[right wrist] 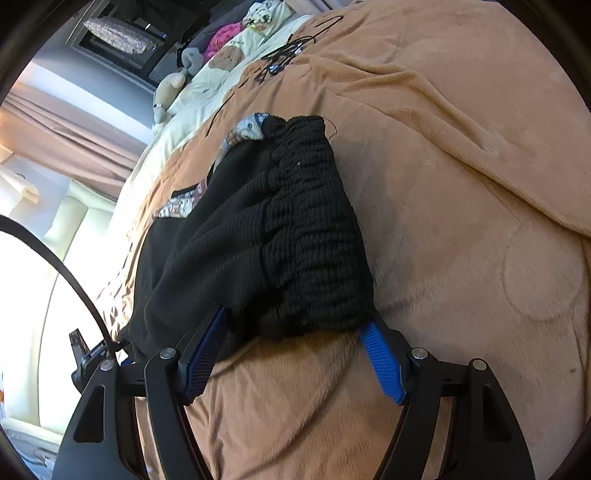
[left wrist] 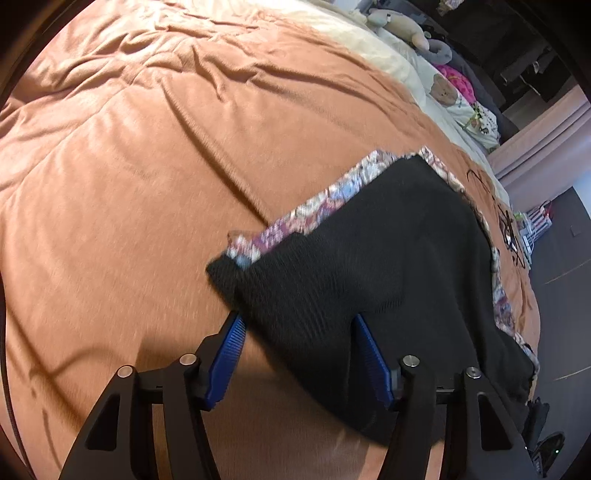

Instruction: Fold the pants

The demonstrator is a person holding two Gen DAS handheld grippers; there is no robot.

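Observation:
The black ribbed pants (left wrist: 376,273) lie folded on an orange bedspread (left wrist: 147,166), on top of a patterned floral cloth (left wrist: 317,206). My left gripper (left wrist: 295,332) is open, its blue pads on either side of the near corner of the pants. In the right wrist view the gathered elastic waistband (right wrist: 306,229) faces me. My right gripper (right wrist: 295,332) is open too, its pads on either side of the waistband's near edge; the pad tips are hidden by the cloth. Whether the pads touch the pants I cannot tell.
Pillows and soft toys (left wrist: 410,29) lie at the head of the bed. A black cable (right wrist: 284,55) lies on the bedspread beyond the pants. The bed's edge and dark floor (left wrist: 565,258) are to the right in the left wrist view.

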